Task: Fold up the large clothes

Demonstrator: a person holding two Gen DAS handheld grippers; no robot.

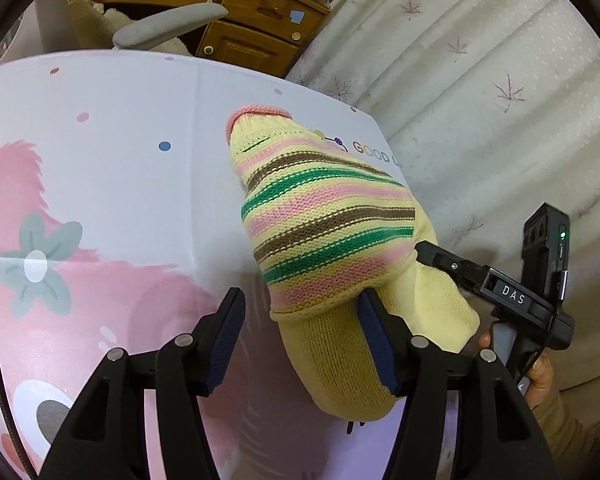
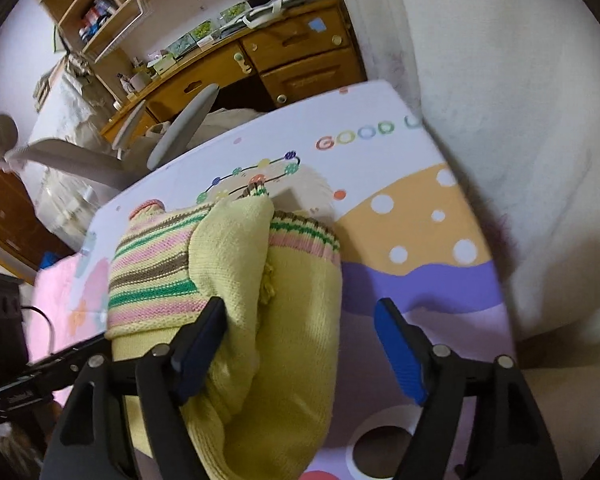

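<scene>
A yellow knitted sweater (image 1: 328,240) with pink, green and brown stripes lies folded in a bundle on a printed play mat (image 1: 120,160). It also shows in the right wrist view (image 2: 236,288). My left gripper (image 1: 300,320) is open, its right finger against the sweater's plain yellow part, its left finger over bare mat. My right gripper (image 2: 300,332) is open, with the sweater's yellow fold lying between its fingers and against the left one. The right gripper's body (image 1: 500,292) shows at the sweater's right side in the left wrist view.
The mat (image 2: 420,240) covers a table. A white curtain (image 1: 480,80) hangs close on the right. A wooden desk with drawers (image 2: 292,60) and a grey swivel chair (image 2: 180,128) stand beyond the far edge. The left gripper's body (image 2: 40,376) is at the lower left.
</scene>
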